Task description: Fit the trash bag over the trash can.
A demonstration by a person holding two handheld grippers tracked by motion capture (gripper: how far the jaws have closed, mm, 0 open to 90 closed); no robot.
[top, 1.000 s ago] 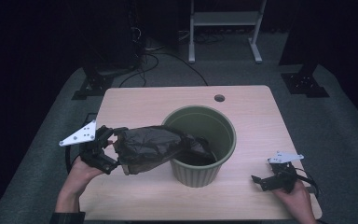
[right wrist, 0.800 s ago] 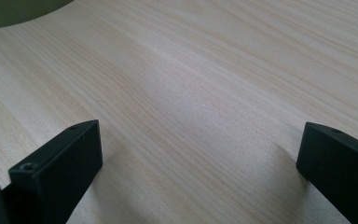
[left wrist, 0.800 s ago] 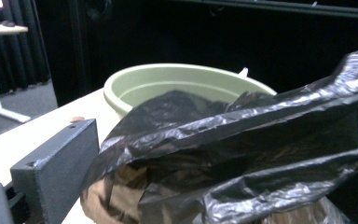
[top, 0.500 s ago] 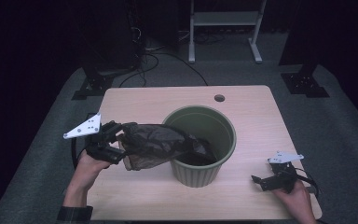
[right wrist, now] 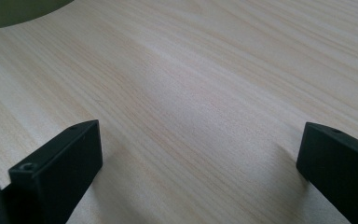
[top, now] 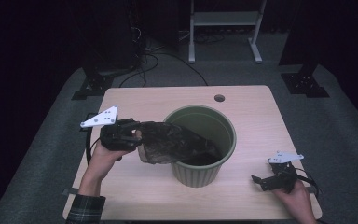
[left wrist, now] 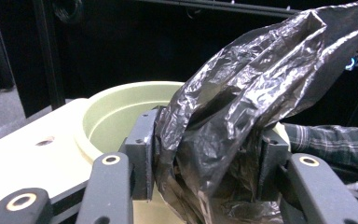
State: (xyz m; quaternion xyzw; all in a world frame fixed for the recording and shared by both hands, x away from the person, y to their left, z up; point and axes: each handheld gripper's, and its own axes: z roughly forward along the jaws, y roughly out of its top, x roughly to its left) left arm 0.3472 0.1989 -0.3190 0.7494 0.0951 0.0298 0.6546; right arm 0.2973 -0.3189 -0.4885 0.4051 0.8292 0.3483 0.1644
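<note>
1. While the left claw [top: 127,135] has just been closing in the high view, the black plastic bag [top: 172,142] sits bunched between its jaws. Versus a second ago, that hand has shifted from the surface's left edge toward the green bin [top: 200,151] and lifted a little. The bag's free end now drapes over the bin's near-left rim and reaches into the opening; its gathered end sticks out left of the rim.
2. Same view: right claw [top: 266,179] is parked near the front-right corner of the surface [top: 177,95], jaws spread, nothing in them. No change there from the earlier frames.
3. Left gripper view: both pads [left wrist: 142,149] are up against crumpled bag [left wrist: 242,107] film, one on each side. Looks like a grip on the bunched plastic, roughly half closed because the wad fills the gap. Bin rim [left wrist: 121,100] lies right behind the bag, so the claw is at the rim.
4. Right gripper view: jaws wide apart over bare wood [right wrist: 191,93], hovering just above or resting on it, I cannot tell which. A sliver of the bin shows at top left.
5. Judgement: grab is just secured, so the step in hand is seating the bag as a liner. Next it needs the mouth spread and folded over the rim; the idle right claw is likely needed on the far side. Risk: thin film slips or tears if pulled hard against the rim.
</note>
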